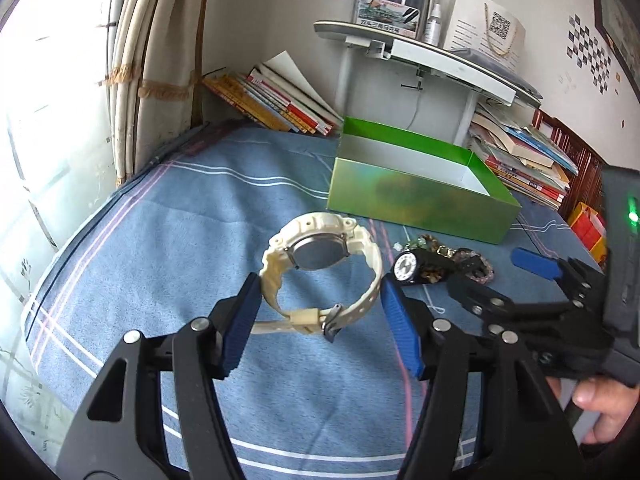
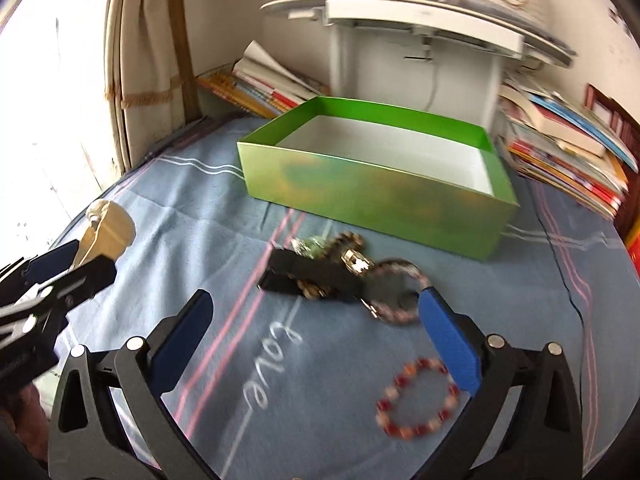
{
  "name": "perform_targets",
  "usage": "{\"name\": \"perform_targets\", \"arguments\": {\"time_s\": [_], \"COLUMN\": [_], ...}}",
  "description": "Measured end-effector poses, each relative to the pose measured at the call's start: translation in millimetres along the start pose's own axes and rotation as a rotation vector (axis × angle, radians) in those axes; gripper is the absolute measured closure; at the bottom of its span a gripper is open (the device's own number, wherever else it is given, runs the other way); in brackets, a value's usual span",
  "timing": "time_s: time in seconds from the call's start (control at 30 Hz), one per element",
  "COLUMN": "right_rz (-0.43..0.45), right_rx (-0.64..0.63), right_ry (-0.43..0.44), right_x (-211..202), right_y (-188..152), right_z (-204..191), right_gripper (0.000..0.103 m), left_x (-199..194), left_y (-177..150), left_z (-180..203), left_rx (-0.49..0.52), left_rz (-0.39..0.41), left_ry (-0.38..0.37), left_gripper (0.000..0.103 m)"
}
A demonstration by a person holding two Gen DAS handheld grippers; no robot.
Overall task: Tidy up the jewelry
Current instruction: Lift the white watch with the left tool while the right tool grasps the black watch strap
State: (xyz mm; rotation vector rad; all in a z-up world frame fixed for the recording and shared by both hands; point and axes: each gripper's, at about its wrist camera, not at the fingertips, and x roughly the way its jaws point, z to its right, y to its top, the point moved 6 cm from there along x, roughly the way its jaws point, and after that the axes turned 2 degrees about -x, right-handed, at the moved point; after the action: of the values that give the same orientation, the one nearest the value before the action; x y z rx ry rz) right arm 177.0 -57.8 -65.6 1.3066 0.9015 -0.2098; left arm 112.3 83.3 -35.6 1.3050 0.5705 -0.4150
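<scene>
My left gripper (image 1: 320, 296) is shut on a cream white watch (image 1: 320, 256), its blue pads pressing the strap loop on both sides, above the blue bedsheet. The watch also shows in the right wrist view (image 2: 108, 228), at the left. An open green box (image 1: 420, 184) stands beyond it; it shows in the right wrist view too (image 2: 376, 196). A black watch (image 2: 316, 276) lies in a pile with a chain and a beaded bracelet (image 2: 396, 292). A red and white bead bracelet (image 2: 416, 400) lies nearer. My right gripper (image 2: 316, 320) is open and empty over the pile.
Stacks of books (image 1: 280, 100) lean against the wall at the back left and at the back right (image 1: 524, 156). A white desk leg (image 2: 416, 68) stands behind the box. The sheet (image 1: 200, 216) covers a bed edged by a curtain on the left.
</scene>
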Motion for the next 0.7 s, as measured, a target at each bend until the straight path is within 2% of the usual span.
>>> {"name": "perform_targets", "arguments": {"time_s": [0.2,0.33,0.47,0.57,0.7], "right_rz": [-0.06,-0.069,-0.114,-0.16,-0.206], "right_rx": [-0.116,-0.162,-0.2,-0.196,-0.219], "right_ry": [0.023,0.064,0.078,0.101,0.142], "right_x": [29,38,53,62,59], "right_y": [11,19,22,19,12], "right_z": [-12,-10,-6,-2,-11], "right_gripper": [0.002,0.002,0.004,0.021,0.029], "left_x": [9,14,21,23,24], "left_y": [2,3,3,3,3], "left_z": [-17,-26,-31,-33,-35], "left_rx": [-0.02,-0.033,-0.043,-0.049,-0.054], "left_rz": [-0.01,-0.014,-0.023,-0.026,-0.027], "left_ry": [-0.013,-0.019,-0.024,-0.025,-0.027], "left_gripper": [0.042,0.042,0.042,0.042,0.042]}}
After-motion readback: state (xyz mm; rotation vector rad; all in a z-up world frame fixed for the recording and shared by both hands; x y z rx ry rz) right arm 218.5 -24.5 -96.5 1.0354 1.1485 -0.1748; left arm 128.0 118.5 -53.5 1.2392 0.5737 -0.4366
